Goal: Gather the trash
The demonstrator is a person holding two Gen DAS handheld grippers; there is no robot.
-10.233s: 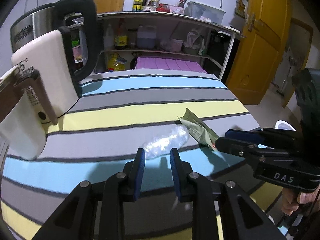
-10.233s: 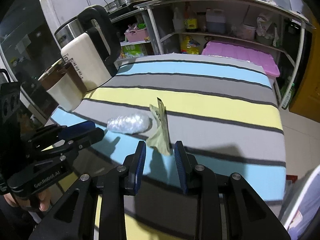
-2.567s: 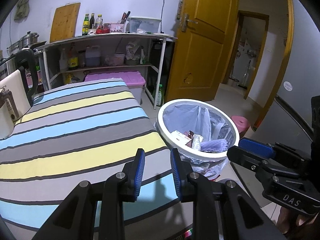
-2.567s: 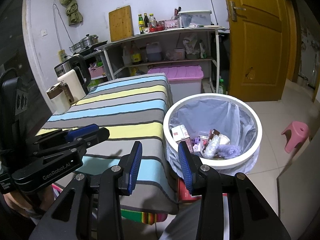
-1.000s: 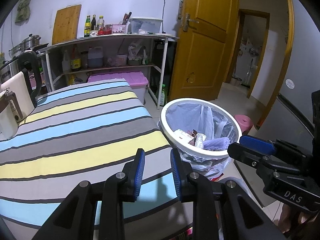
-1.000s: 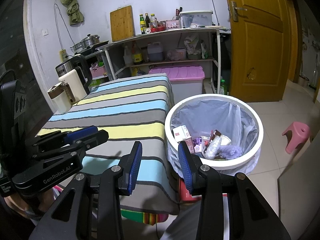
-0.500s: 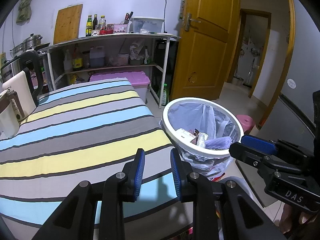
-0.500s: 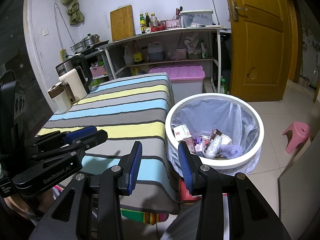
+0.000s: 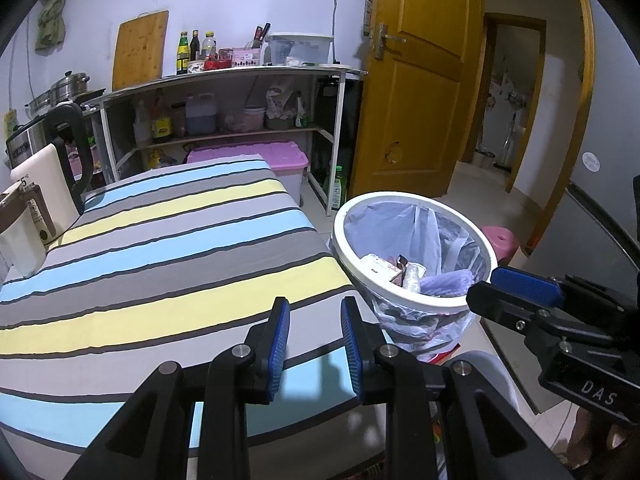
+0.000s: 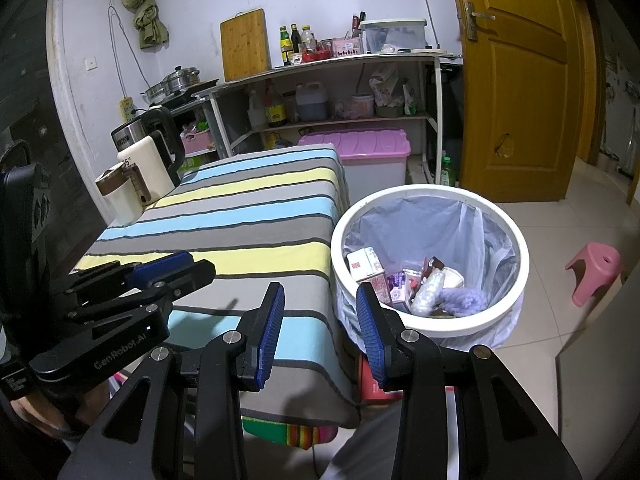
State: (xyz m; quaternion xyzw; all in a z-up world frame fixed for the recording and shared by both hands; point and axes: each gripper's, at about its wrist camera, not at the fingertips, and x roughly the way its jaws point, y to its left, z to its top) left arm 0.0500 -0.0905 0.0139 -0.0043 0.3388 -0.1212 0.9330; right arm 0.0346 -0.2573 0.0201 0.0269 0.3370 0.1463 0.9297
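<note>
We hold the left gripper low over the near edge of the striped table, its blue-padded jaws parted with nothing between them. The right gripper hangs at the table's corner, jaws spread a little wider and likewise empty, its right finger overlapping the rim of the trash bin.

The bin, white-rimmed and lined with a pale plastic bag, stands on the floor just beside the table's end. Inside it we see the collected trash: a small carton against the left wall, a crumpled clear plastic piece, wrappers and a purple fuzzy thing.

At the table's far left stand a cream kettle with a black handle and a smaller cream cup touching it. A pink stool sits on the tiles beyond the bin.
</note>
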